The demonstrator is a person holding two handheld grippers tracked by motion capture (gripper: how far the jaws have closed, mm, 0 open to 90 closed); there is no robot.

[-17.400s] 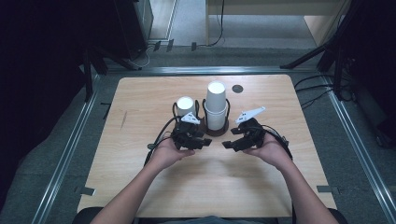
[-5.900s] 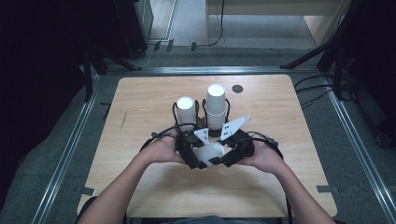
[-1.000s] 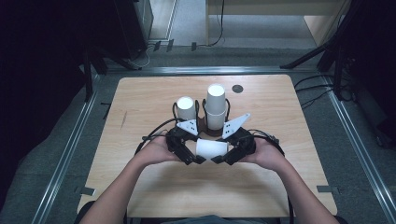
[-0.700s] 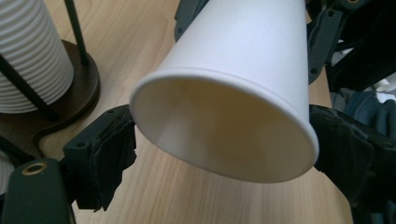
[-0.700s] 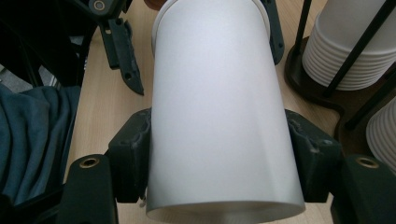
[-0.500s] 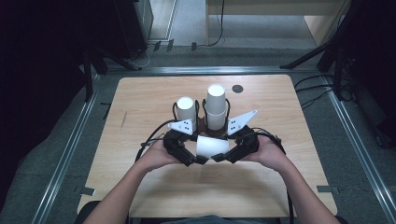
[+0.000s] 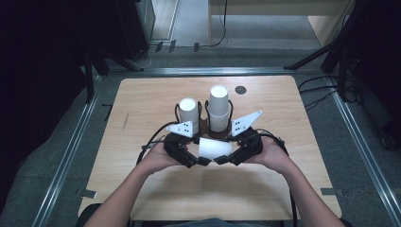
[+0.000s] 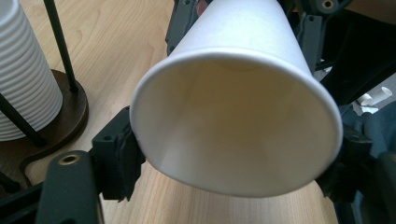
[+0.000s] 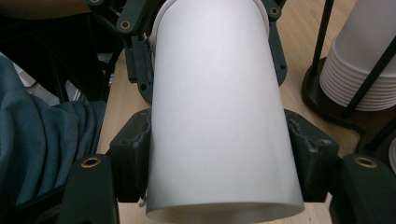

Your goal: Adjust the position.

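A white paper cup (image 7: 215, 148) lies on its side above the table's middle, held from both ends. My left gripper (image 7: 196, 160) is shut on its open rim end; in the left gripper view the cup's mouth (image 8: 233, 130) faces the camera between the jaws. My right gripper (image 7: 227, 159) is shut on the narrower base end, and the cup's wall (image 9: 217, 116) runs away from the camera in the right gripper view. Just behind stands a dark cup holder (image 7: 204, 126) with a shorter cup stack (image 7: 188, 111) and a taller cup stack (image 7: 219, 106).
A small dark round spot (image 7: 240, 89) marks the table at the back right. The holder's wire posts (image 8: 60, 46) and its base (image 9: 327, 100) stand close to the jaws. Bare wood (image 7: 203, 189) lies in front of the hands, and blue clothing (image 9: 42, 135) is nearby.
Since the earliest frame a cup has come off the taller stack and is now held between both grippers. Over the last second the hands have barely shifted.
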